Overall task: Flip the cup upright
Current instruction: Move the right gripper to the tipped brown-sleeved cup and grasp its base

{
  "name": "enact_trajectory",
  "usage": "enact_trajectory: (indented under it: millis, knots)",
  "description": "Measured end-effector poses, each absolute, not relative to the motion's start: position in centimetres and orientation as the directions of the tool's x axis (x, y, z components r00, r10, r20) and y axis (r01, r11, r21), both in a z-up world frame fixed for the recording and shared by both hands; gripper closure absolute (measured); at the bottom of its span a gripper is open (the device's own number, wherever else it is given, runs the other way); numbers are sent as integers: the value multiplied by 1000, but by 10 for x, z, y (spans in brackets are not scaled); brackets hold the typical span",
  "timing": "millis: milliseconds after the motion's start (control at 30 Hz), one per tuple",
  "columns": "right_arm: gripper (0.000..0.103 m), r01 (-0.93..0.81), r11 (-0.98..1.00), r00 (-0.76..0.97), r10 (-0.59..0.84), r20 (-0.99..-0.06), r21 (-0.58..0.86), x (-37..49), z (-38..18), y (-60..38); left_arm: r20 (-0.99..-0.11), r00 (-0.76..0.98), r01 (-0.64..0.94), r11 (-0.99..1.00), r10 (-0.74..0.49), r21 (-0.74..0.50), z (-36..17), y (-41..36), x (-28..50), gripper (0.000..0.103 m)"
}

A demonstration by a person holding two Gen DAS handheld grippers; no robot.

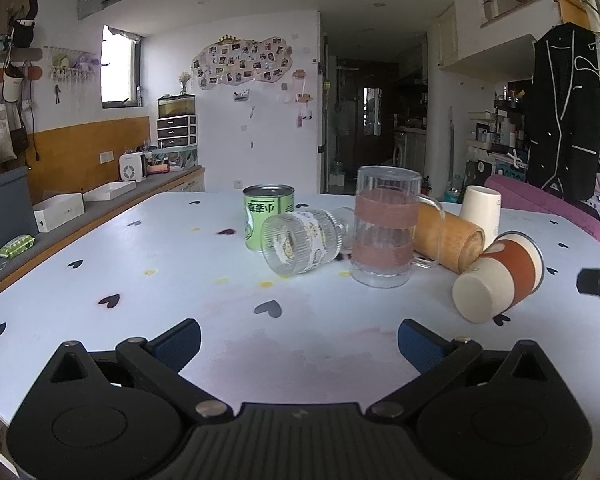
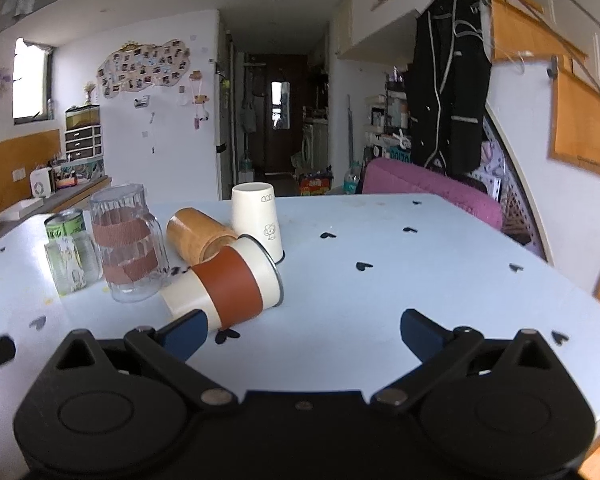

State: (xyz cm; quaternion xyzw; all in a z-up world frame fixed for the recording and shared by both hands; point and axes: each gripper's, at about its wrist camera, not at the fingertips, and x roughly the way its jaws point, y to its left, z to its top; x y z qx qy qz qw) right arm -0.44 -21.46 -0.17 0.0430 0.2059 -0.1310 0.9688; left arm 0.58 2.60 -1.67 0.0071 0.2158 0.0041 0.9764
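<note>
A cream cup with a brown sleeve (image 1: 500,280) lies on its side on the white table (image 1: 180,272), base toward me; it also shows in the right wrist view (image 2: 228,284). A ribbed glass cup (image 1: 300,240) lies on its side by a green can (image 1: 266,212). A wooden cup (image 1: 448,240) lies on its side behind the sleeved cup. My left gripper (image 1: 299,344) is open and empty, well short of the cups. My right gripper (image 2: 304,330) is open and empty; its left finger (image 2: 188,330) is close to the sleeved cup's base.
A glass mug with brown bands (image 1: 384,228) stands upside down in the middle. A white paper cup (image 2: 258,220) stands upside down behind. A pink chair back (image 2: 432,192) is at the table's far right edge. A counter with boxes (image 1: 60,210) runs along the left.
</note>
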Motion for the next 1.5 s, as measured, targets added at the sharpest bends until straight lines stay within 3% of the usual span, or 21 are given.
enact_trajectory:
  millis: [400, 800, 1000, 1100, 1500]
  knots:
    - [0, 277, 922, 860, -113, -497, 271, 52, 2, -202, -434, 900, -44, 999, 39, 0, -22, 50, 9, 0]
    - [13, 473, 737, 757, -59, -651, 483, 122, -27, -201, -446, 892, -80, 997, 67, -9, -26, 72, 12, 0]
    - [22, 528, 652, 734, -27, -679, 544, 138, -42, -205, -446, 892, -89, 996, 76, -8, -26, 75, 13, 0]
    - [32, 534, 640, 736, -30, -676, 553, 137, -42, -206, -446, 892, -88, 996, 74, -9, -25, 75, 13, 0]
    - [34, 369, 760, 728, 122, -675, 535, 93, -40, -218, -439, 897, -47, 999, 42, 0, -23, 57, 12, 0]
